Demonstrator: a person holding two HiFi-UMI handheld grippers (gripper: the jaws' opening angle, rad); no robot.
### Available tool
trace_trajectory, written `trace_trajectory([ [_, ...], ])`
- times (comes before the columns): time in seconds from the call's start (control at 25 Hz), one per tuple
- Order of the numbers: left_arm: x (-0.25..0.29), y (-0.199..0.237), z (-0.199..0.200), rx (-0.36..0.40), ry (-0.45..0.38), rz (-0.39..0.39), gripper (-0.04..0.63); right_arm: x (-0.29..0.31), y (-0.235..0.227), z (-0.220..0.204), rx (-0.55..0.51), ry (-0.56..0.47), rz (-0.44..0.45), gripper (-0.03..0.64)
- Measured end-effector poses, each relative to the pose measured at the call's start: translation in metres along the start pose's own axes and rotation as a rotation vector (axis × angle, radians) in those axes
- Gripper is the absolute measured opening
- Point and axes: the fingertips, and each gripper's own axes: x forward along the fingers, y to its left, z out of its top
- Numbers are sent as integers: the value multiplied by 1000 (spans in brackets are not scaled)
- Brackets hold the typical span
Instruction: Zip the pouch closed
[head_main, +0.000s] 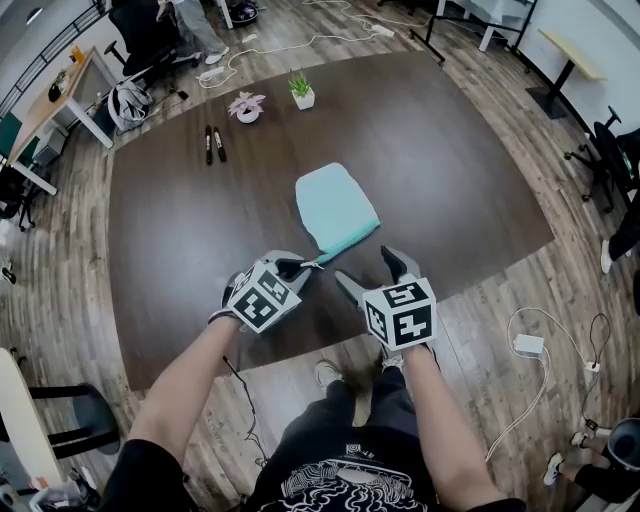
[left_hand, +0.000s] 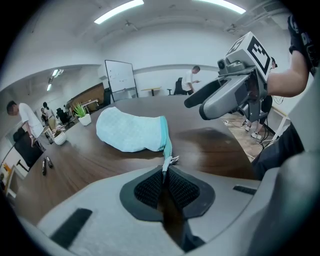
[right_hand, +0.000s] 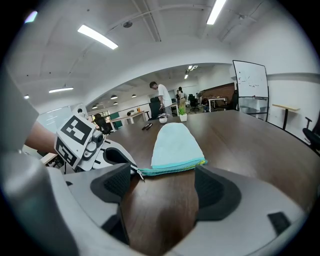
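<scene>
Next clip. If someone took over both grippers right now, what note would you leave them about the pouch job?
Grip: left gripper is shut on the zip tail, with the slider right beside it. The right gripper is open and empty, just short of the zip.
Things: pouch lies flat on the table, zip edge toward you.
Done: zip tail anchored.
Left: probably take the slider with the right gripper and run it along the zip. I cannot tell whether the teeth are already joined.

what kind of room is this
Most likely an open-plan office: a whiteboard, a desk and office chairs at the edges, and long strip lights over a big dark table.
</scene>
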Motion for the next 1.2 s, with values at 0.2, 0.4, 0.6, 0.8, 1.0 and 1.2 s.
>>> trace_trajectory([
  [0.2,-5,0,3,-98,-27,-49,26,1,2,-1,4,-1,-1,399],
  [0.4,-8,0,12,-179,-61,-71,25,-2,0,2,4,-8,4,399],
  [0.6,-16,3,24,-305,-118,-113,25,-2,0,8,9,-20,9,397],
  [0.8,-27,7,37,-413,-178,-150,23,-3,3,18,24,-43,39,390],
  [1.0,-37,10,52,-508,-247,-198,23,-2,7,30,64,-87,89,373],
  [1.2,-46,11,65,-578,-302,-255,21,-1,12,39,100,-110,148,348],
])
